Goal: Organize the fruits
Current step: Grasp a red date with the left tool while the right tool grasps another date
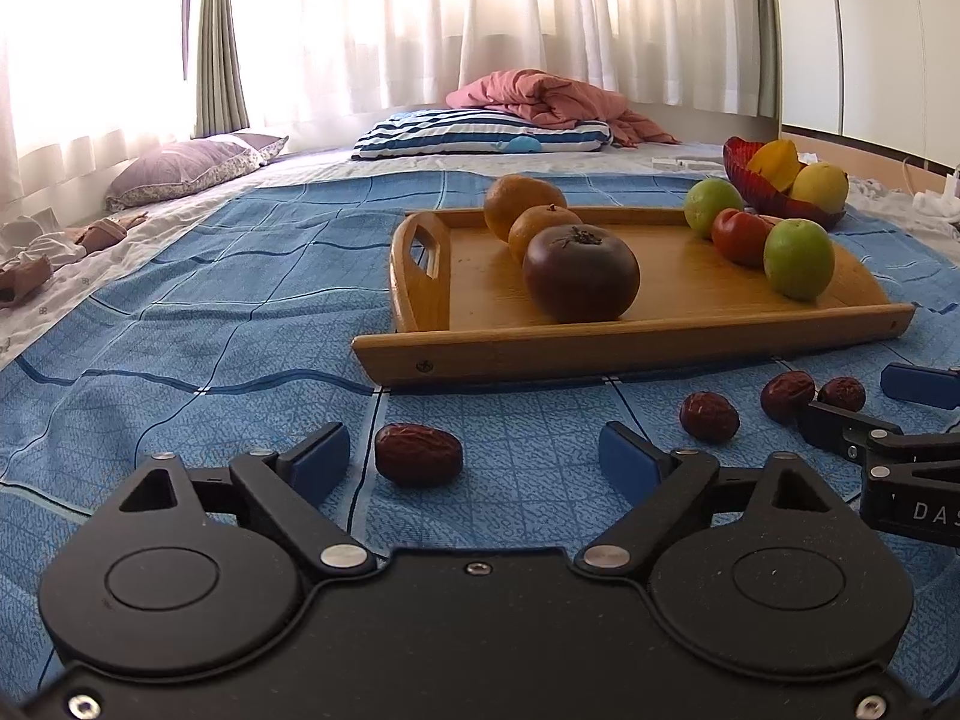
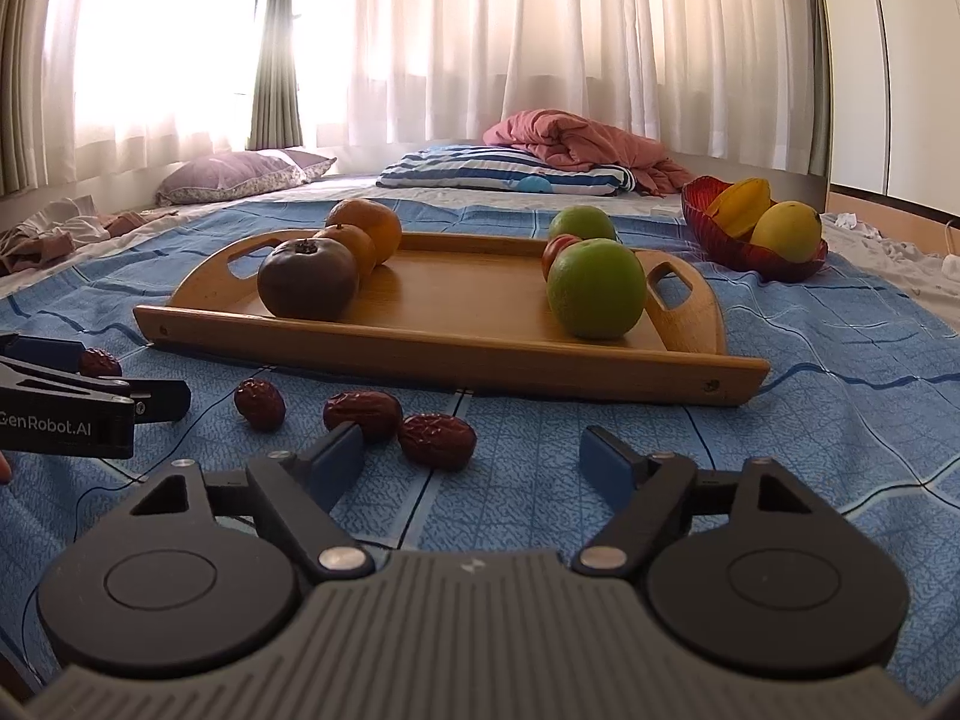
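Note:
A wooden tray (image 1: 630, 354) on the blue sheet holds a dark brown fruit (image 1: 581, 273), two oranges (image 1: 522, 204), two green fruits (image 1: 798, 258) and a red one (image 1: 741, 236). Several dried red dates lie on the sheet in front of the tray. My left gripper (image 1: 474, 450) is open low over the sheet. One date (image 1: 419, 454) lies between its fingers near the left pad, untouched. My right gripper (image 2: 474, 450) is open too. A date (image 2: 437, 441) rests between its fingers, and another date (image 2: 363, 414) sits just behind its left fingertip.
A red bowl (image 2: 702, 210) with yellow fruits stands behind the tray's right end. Pillows (image 1: 480, 132), a pink blanket (image 1: 558, 96) and curtains fill the far side. Clothes (image 1: 36, 258) lie at the bed's left edge. The two grippers sit close side by side.

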### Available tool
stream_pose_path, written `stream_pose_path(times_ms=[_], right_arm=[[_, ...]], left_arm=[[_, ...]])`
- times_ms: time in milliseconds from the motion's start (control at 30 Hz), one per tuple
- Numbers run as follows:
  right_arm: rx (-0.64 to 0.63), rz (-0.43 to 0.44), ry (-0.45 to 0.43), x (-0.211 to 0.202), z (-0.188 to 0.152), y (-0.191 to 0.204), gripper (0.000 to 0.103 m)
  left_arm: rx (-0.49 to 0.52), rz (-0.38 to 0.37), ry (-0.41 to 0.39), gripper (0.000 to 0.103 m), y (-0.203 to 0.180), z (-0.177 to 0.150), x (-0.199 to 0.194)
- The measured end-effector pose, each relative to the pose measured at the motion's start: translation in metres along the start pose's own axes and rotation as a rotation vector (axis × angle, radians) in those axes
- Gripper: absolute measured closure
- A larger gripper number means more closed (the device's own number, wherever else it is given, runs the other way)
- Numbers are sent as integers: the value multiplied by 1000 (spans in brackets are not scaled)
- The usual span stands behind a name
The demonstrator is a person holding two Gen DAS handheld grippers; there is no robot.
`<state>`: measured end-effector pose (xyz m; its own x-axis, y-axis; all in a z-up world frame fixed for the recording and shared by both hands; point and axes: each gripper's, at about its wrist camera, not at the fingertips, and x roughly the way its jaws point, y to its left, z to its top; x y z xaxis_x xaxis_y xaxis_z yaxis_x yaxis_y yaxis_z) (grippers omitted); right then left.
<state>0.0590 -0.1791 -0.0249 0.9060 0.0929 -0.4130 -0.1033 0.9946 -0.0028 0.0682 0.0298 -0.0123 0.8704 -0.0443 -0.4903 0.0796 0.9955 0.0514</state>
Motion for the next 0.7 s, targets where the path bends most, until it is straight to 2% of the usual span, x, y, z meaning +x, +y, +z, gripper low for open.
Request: stream_pose_path(times_ms=[233,500,700], right_arm=[[2,0,-6,0,-1,0,25],[-16,29,11,-5,1,5,44],[7,20,16,-7,2,7,55]], left_arm=[[12,-4,1,45,-1,-1,-2],[28,-6,6,75,-10,-2,-10],[25,-25,11,75,-15,1,-13]])
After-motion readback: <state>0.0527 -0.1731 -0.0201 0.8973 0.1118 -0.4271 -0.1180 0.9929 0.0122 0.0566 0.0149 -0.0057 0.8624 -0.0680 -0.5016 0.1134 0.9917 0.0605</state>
